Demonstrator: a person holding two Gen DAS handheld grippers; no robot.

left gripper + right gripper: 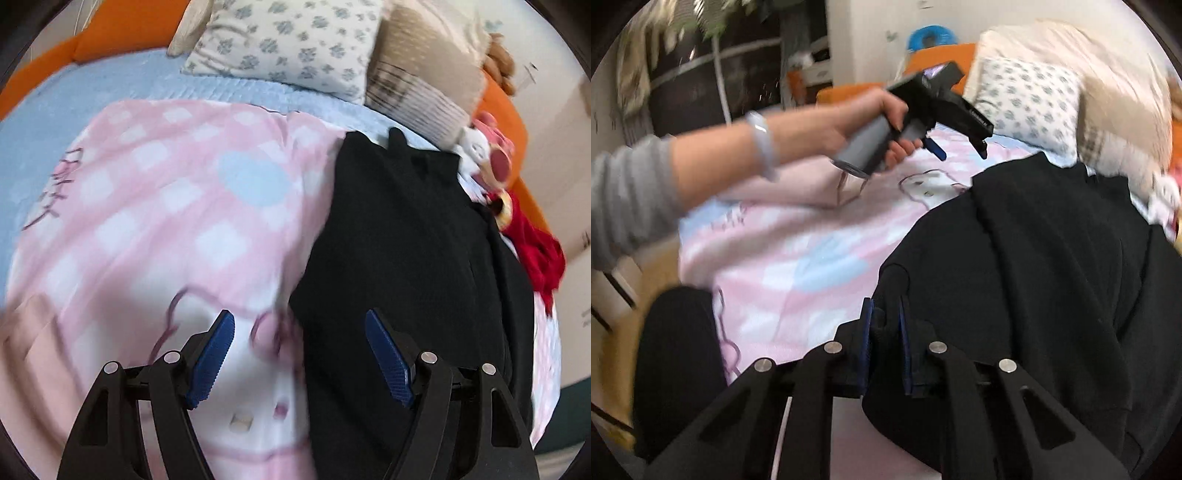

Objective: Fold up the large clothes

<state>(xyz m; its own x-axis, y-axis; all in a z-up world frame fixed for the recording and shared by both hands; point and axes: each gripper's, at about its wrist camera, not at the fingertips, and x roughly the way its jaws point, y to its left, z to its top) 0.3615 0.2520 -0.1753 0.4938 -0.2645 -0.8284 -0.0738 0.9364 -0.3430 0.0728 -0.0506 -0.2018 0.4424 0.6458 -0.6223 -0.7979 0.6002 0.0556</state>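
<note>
Right gripper [885,343] jaws clenched on black garment [1034,266] edge; left gripper [300,354] jaws released, hovering above garment's left border.

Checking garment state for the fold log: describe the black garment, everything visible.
The black garment is a large, dark, matte, soft-looking fabric piece, rumpled with long folds. It lies spread on the pink checked blanket on the bed, its far edge near the floral pillow. The right hand-held gripper is shut on a bunched near edge. The left hand-held gripper is open above its left edge, not touching. Type of garment unclear.
</note>
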